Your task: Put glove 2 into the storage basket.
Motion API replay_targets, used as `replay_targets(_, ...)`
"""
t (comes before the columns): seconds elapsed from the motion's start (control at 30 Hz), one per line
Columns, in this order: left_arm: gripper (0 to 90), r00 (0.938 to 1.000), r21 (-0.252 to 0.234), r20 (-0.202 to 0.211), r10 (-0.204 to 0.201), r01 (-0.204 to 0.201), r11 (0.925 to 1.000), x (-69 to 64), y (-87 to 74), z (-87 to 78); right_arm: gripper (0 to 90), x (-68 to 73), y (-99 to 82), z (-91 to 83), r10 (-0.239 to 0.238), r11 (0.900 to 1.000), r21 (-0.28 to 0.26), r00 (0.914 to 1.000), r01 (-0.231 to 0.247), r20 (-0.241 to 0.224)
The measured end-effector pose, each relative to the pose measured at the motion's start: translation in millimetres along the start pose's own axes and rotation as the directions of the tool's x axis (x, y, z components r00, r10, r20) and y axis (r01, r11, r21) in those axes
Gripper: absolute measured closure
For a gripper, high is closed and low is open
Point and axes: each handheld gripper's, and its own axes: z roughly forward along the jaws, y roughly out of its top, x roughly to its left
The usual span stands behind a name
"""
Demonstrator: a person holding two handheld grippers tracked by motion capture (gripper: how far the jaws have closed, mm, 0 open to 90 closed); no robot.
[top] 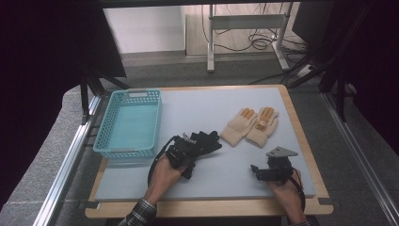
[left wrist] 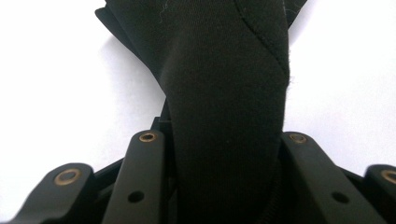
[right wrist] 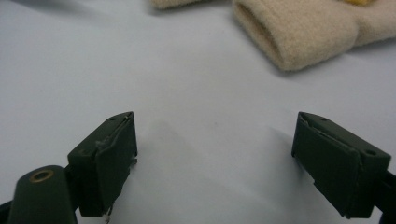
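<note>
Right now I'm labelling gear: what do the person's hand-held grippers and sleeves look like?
Both are black. The right hand-held gripper carries a grey three-cornered plate and squared jaw pads; the left hand-held gripper shows brass-coloured rivets and a black cable. The left sleeve is plaid.

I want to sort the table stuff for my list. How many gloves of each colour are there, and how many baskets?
Black fabric glove, pinched in the left gripper: 1
Cream knitted gloves with orange fingertips: 2
Turquoise plastic lattice basket: 1
Total: 4 things
</note>
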Motion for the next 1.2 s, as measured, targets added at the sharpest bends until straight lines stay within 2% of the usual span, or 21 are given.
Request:
replay_targets(0.17, 65.9, 0.9998, -0.024, 0.011, -0.014, 0.014, 0.9996, 4.6, 7.7, -10.9, 13.6, 0.0, 0.0, 0.0, 0.000, 1.0000, 0.000, 1.0000, 0.000, 0.000)
replay_targets(0.3, 65.6, 0.9986, -0.040, 0.028, -0.045, 0.046, 0.9981, 14.5, 17.6, -23.6, 13.6, 0.0, 0.0, -0.1, 0.001, 1.0000, 0.000, 1.0000, -0.001, -0.001)
replay_targets(0.53, 65.4, 0.9979, -0.067, 0.000, -0.066, 0.065, 0.9956, 31.0, 31.9, -45.3, 13.6, 0.0, 0.0, -0.1, 0.002, 1.0000, -0.001, 1.0000, -0.002, -0.001)
replay_targets(0.7, 65.2, 0.9960, -0.082, -0.045, -0.077, 0.073, 0.9940, 42.8, 38.8, -60.7, 13.6, 0.0, -0.1, -0.1, 0.001, 1.0000, -0.001, 1.0000, -0.001, -0.001)
replay_targets(0.9, 65.3, 0.9892, -0.102, -0.083, -0.121, 0.112, 0.9884, 65.5, 43.8, -79.4, 13.6, 0.0, -0.1, -0.1, 0.001, 1.0000, -0.001, 1.0000, -0.001, -0.001)
replay_targets(0.93, 65.3, 0.9892, -0.102, -0.083, -0.121, 0.112, 0.9884, 65.5, 43.8, -79.4, 13.6, 0.0, -0.1, -0.1, 0.001, 1.0000, -0.001, 1.0000, -0.001, -0.001)
replay_targets(1.07, 65.3, 0.9806, -0.119, -0.113, -0.160, 0.147, 0.9819, 85.4, 44.9, -93.2, 13.6, -0.1, -0.1, -0.1, 0.001, 1.0000, -0.001, 1.0000, -0.001, -0.001)
replay_targets(1.1, 65.3, 0.9806, -0.119, -0.113, -0.160, 0.147, 0.9819, 85.4, 44.9, -93.2, 13.6, -0.1, -0.1, -0.1, 0.001, 1.0000, -0.001, 1.0000, -0.001, -0.001)
replay_targets(1.13, 65.3, 0.9742, -0.125, -0.135, -0.180, 0.164, 0.9785, 95.6, 43.8, -98.2, 13.5, 0.0, -0.1, -0.1, 0.001, 1.0000, -0.002, 1.0000, -0.001, -0.001)
replay_targets(1.17, 65.3, 0.9742, -0.125, -0.135, -0.180, 0.164, 0.9785, 95.6, 43.8, -98.2, 13.6, 0.0, -0.1, -0.1, 0.001, 1.0000, -0.002, 1.0000, -0.001, -0.001)
replay_targets(1.2, 65.3, 0.9680, -0.128, -0.155, -0.197, 0.178, 0.9756, 104.7, 41.8, -102.2, 13.6, 0.0, -0.1, -0.1, 0.001, 1.0000, -0.002, 1.0000, -0.001, -0.001)
